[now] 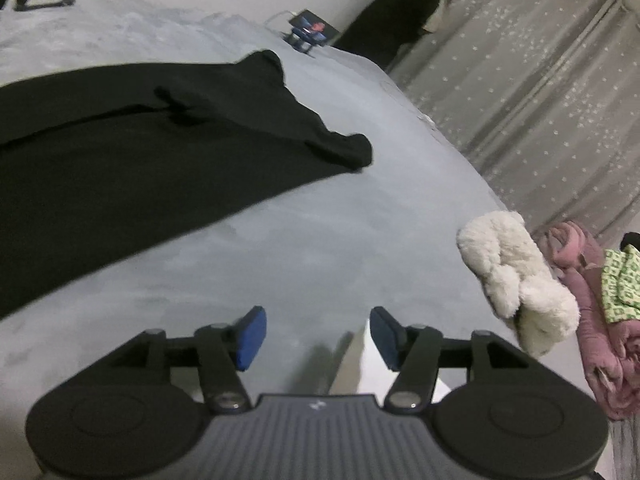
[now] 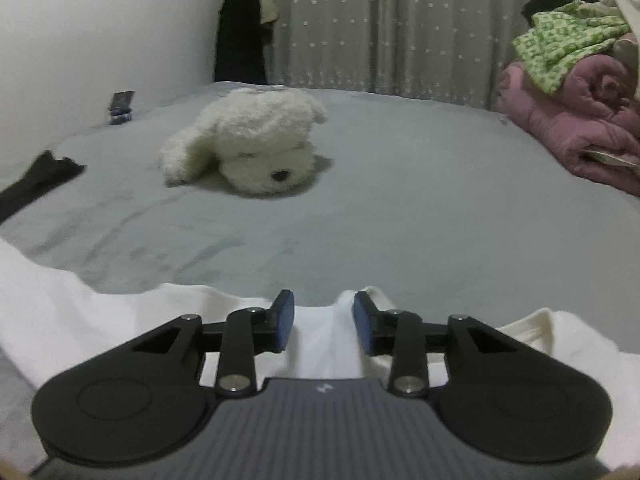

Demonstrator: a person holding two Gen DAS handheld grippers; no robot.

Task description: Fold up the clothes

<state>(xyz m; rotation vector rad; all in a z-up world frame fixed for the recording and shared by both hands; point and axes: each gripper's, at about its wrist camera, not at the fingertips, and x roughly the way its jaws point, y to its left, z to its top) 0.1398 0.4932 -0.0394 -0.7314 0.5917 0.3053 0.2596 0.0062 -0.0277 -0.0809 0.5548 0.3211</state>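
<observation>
A white garment (image 2: pixel 80 312) lies on the near edge of the grey bed (image 2: pixel 420 208), under my right gripper (image 2: pixel 324 326). Its blue pads stand apart, and a raised fold of the white cloth sits between them, close against the right pad and clear of the left one. My left gripper (image 1: pixel 316 336) is open over bare sheet, with only a strip of the white garment (image 1: pixel 362 364) showing low beside its right finger. A black garment (image 1: pixel 120 152) is spread flat on the bed, up and left of the left gripper; its end (image 2: pixel 36 184) shows at the left edge of the right wrist view.
A white plush dog (image 2: pixel 256 140) lies mid-bed. At the right side a pink quilt (image 2: pixel 568 120) is heaped with green patterned cloth (image 2: pixel 560 40) on top. A phone on a stand (image 2: pixel 121 106) sits by the wall. Dark clothing (image 2: pixel 240 28) hangs in the corner beside the curtain (image 2: pixel 380 28).
</observation>
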